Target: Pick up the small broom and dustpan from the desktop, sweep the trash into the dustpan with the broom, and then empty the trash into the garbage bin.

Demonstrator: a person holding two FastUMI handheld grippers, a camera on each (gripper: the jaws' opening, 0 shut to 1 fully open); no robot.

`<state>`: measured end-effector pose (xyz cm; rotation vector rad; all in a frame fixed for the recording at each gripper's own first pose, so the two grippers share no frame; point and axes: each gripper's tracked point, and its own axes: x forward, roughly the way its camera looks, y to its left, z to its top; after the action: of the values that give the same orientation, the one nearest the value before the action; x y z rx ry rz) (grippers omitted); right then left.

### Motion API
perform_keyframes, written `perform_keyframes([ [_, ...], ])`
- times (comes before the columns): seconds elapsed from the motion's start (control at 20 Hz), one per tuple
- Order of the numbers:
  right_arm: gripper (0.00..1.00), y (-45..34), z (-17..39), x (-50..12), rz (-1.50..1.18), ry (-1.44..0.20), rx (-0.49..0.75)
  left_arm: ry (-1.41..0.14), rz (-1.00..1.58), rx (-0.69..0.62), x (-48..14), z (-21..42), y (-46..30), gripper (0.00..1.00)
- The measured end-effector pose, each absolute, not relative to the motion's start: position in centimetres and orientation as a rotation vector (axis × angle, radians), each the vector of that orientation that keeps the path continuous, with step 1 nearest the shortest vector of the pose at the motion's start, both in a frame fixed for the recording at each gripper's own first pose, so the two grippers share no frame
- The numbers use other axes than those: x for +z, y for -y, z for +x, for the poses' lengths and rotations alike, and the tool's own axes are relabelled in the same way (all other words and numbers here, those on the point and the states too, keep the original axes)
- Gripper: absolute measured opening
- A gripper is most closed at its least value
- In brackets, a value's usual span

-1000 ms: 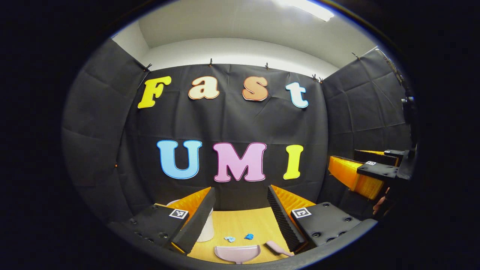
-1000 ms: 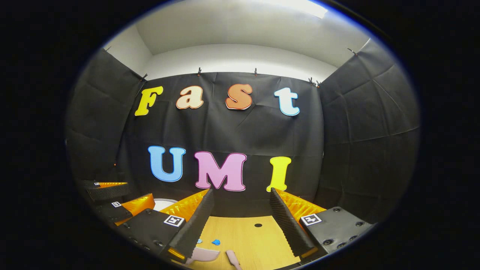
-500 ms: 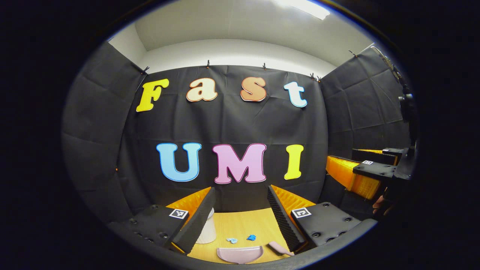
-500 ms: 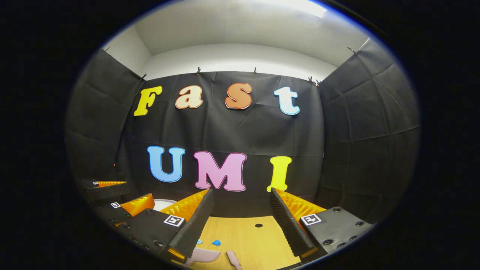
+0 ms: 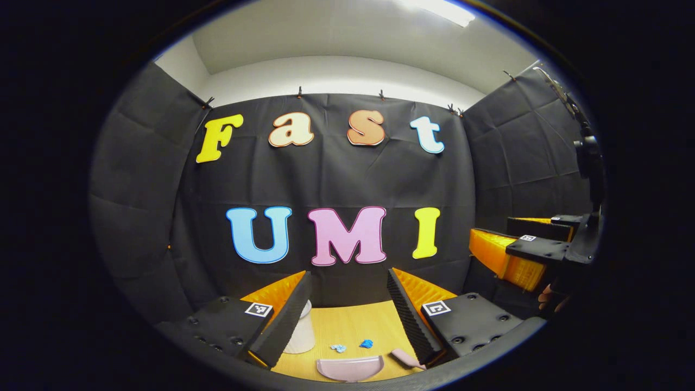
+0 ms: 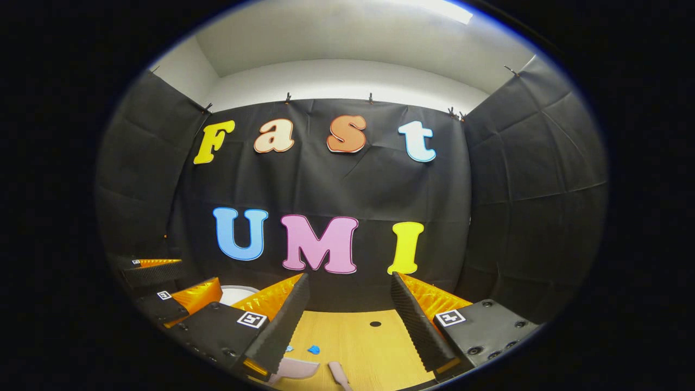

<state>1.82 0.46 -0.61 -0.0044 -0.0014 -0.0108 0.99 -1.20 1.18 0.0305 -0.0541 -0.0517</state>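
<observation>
Both the left gripper (image 5: 347, 320) and right gripper (image 6: 350, 326) hover spread and empty above the desktop (image 5: 353, 326), where the dustpan (image 5: 350, 368) and broom (image 5: 404, 358) lie side by side, probably light, stiff plastic, best pinched at their handles.

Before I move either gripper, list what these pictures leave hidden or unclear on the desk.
- Garbage bin: left gripper view, its left side behind the left gripper's own finger.
- Broom: left gripper view, the far end hidden by the other finger.
- Dustpan: right gripper view, partly behind a finger of the right gripper, cut by the lower edge.
- Trash: blue scraps, too small to identify.
</observation>
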Motion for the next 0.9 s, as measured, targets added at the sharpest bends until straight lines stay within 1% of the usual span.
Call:
perform_keyframes([
  [0.05, 0.92, -0.5, 1.8, -0.5, -0.005, 0.003, -0.010, 0.055, 0.030, -0.054, 1.2, 1.0, 1.2, 0.82],
  [0.1, 0.96, -0.5, 1.8, -0.6, -0.007, 0.003, -0.010, 0.057, 0.033, -0.054, 1.3, 1.1, 1.1, 0.82],
  [0.45, 0.96, -0.9, 2.9, -1.3, -0.005, -0.007, -0.010, 0.028, 0.021, -0.061, 0.4, 1.8, 0.6, 0.82],
  [0.5, 0.92, -1.0, 3.1, -1.7, -0.008, -0.014, -0.006, 0.019, 0.014, -0.061, 0.0, 1.8, 0.6, 0.82],
  [0.55, 0.92, -1.0, 3.3, -2.0, -0.012, -0.018, -0.004, 0.008, 0.010, -0.061, -0.4, 2.0, 0.6, 0.82],
  [0.6, 0.96, -1.1, 3.7, -2.4, -0.010, -0.028, 0.005, -0.007, 0.008, -0.057, -0.7, 2.3, 0.6, 0.82],
  [0.65, 0.92, -1.2, 4.2, -3.1, -0.007, -0.043, 0.017, -0.020, 0.005, -0.052, -1.3, 2.6, 0.6, 0.82],
  [0.7, 0.96, -1.3, 4.7, -3.7, -0.005, -0.056, 0.030, -0.032, -0.006, -0.046, -1.7, 2.9, 0.7, 0.82],
  [0.8, 0.92, -1.1, 5.9, -5.3, 0.002, -0.091, 0.048, -0.079, -0.040, -0.035, -3.3, 4.1, 1.3, 0.82],
  [0.85, 0.96, -0.9, 6.5, -6.2, 0.018, -0.114, 0.056, -0.118, -0.056, -0.031, -4.5, 4.6, 1.6, 0.82],
  [0.9, 0.92, -1.0, 7.1, -7.2, 0.031, -0.143, 0.064, -0.166, -0.067, -0.028, -5.7, 5.1, 2.0, 0.83],
])
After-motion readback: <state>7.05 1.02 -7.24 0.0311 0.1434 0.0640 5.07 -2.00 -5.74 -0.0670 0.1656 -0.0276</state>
